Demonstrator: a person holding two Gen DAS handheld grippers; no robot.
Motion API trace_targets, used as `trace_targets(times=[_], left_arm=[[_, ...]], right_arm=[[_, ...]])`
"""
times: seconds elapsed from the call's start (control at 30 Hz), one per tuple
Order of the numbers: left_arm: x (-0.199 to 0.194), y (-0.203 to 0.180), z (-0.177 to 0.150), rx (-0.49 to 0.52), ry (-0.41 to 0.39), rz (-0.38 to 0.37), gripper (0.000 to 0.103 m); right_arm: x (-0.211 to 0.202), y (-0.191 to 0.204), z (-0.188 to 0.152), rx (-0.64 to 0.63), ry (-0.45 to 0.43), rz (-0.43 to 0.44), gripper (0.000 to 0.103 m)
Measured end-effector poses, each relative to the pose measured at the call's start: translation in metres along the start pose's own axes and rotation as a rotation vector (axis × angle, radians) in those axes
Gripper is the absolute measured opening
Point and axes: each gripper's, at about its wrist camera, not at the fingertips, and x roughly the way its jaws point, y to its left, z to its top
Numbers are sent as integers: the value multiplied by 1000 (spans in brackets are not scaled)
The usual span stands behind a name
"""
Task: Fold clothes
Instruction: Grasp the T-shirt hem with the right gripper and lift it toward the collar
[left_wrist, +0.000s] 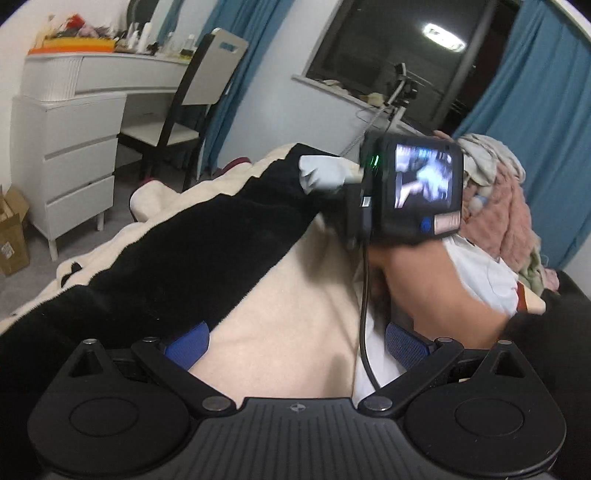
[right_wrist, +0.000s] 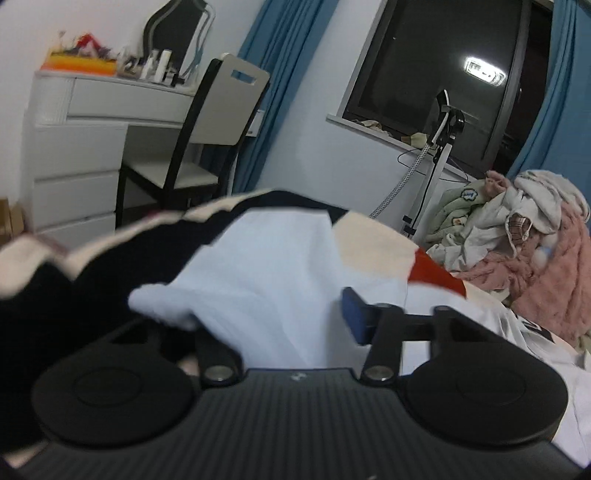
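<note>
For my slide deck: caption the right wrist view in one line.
Right gripper carries a fold of pale blue garment across the black-and-cream blanket, unfolded laundry pile beyond.

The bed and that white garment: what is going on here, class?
A person with a gripper in each hand is folding clothes on a bed. The right gripper has white cloth between its fingers. The left gripper hovers open over the blanket. Unfolded laundry waits nearby.
</note>
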Motion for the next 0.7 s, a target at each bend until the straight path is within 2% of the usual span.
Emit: trace_targets(times=[0.03,0.07,0.13,0.27,0.4,0.5,0.57,0.63,0.7], left_arm=[[1,-1,0,1,-6,6,103],[2,-1,0,6,-6,11,103],[1,-3,-1,14,-8,14,103],[1,-8,-4,18,-9,-3,103],[-4,-20,-9,35,-20,-80,103],[-1,-28,-14,57,-18,-109,103],[3,-33,-17,79,-12,-119,103],[8,-38,-20,106,-11,-124,103],[15,-44,-22,120,-9,-129,103]], right_arm=[[6,-5,6,13,16,-3,13],[10,-10,12,27,27,-7,4],[6,-28,24,76,-5,-24,3],[-22,-99,37,216,-108,-165,3],[-58,-193,9,429,-149,-361,3],[-66,-252,-36,547,-84,-480,3],[-63,-278,-67,555,-22,-544,6],[-58,-293,-99,568,53,-539,9],[-55,-302,-124,581,130,-495,34]])
